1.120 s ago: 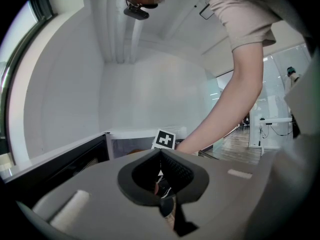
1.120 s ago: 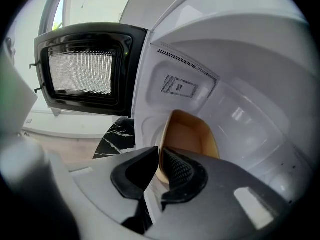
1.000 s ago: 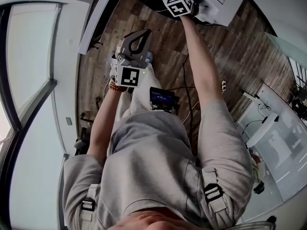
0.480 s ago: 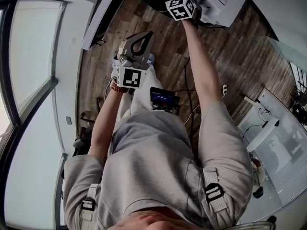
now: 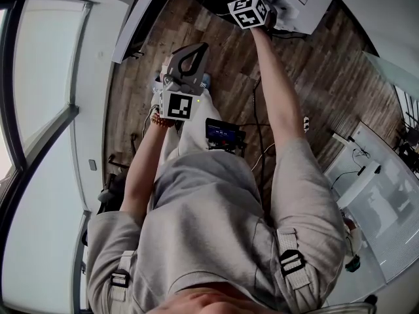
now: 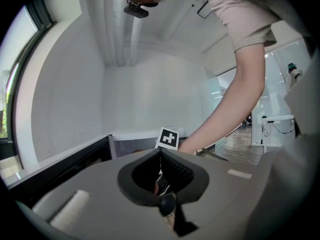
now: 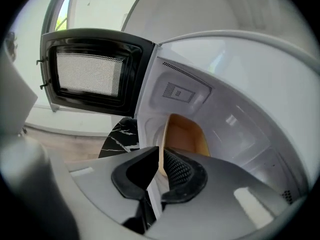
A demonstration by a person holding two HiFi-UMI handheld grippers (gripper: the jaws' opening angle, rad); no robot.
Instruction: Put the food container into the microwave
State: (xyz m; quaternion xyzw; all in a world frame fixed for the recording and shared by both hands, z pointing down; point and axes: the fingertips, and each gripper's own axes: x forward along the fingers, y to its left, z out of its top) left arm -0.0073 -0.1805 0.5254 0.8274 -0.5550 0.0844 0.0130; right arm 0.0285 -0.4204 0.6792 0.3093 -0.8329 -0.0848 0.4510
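Food container [image 7: 187, 134], tan, is inside the white microwave [image 7: 240, 99] cavity with its rim pinched in the right claw [image 7: 161, 166]. Only the right gripper view shows this, with the open door [image 7: 90, 74] alongside. The head view shows just the outstretched arm [image 5: 278, 103]. The left claw [image 6: 160, 166] is clenched on nothing, apart from the microwave.

Right claw [image 7: 161, 157] clamps food container [image 7: 186, 134] rim inside open microwave [image 7: 240, 115].
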